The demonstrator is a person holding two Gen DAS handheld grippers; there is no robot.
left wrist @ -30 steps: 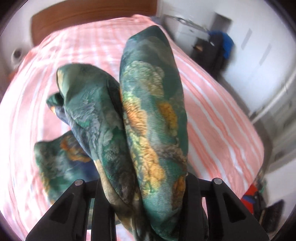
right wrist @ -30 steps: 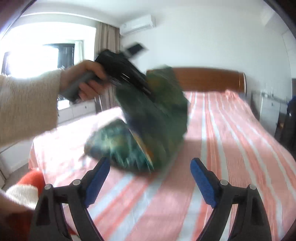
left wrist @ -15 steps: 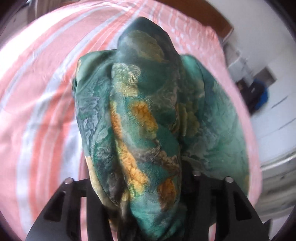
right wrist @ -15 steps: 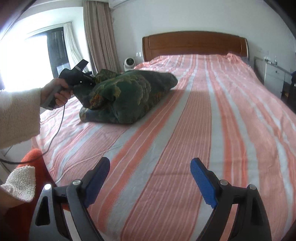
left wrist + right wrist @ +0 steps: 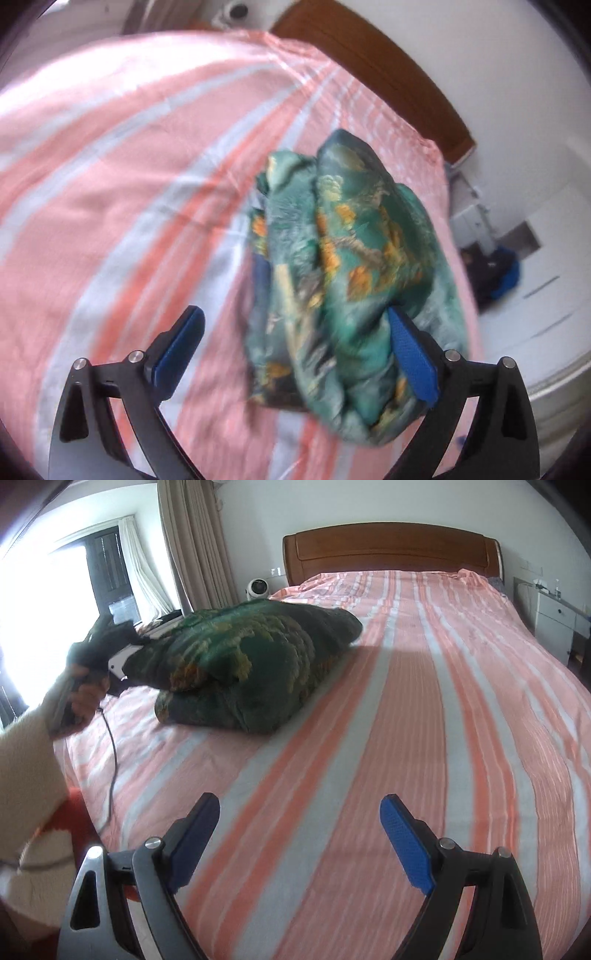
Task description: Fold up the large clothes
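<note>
item: green floral garment, bundled, on bed

location: i see the garment (image 5: 255,664) lying in a loose heap on the striped bed (image 5: 461,701), toward the window side and short of the headboard (image 5: 388,550). it is not spread out; no fold is laid yet.

handling, as i judge it: soft, limp, light for its bulk, with a smooth sheen that suggests it may slide through a weak pinch. nothing fragile. layers are bunched over each other, so a grab in the middle would likely lift several plies at once. best hold is at a free hem or corner on the outer edge of the heap, one per hand, then draw apart to flatten.

left gripper (image 5: 295,350): fingers spread wide, clamping nothing. the heap sits just ahead of them and toward the right-hand pad (image 5: 412,358), whose tip is overlapped by cloth; i cannot tell if it touches. the view is blurred.

right gripper (image 5: 301,842): fingers wide apart, empty, hovering over bare sheet near the foot of the bed, well apart from the garment, which lies ahead and to the left.
</note>
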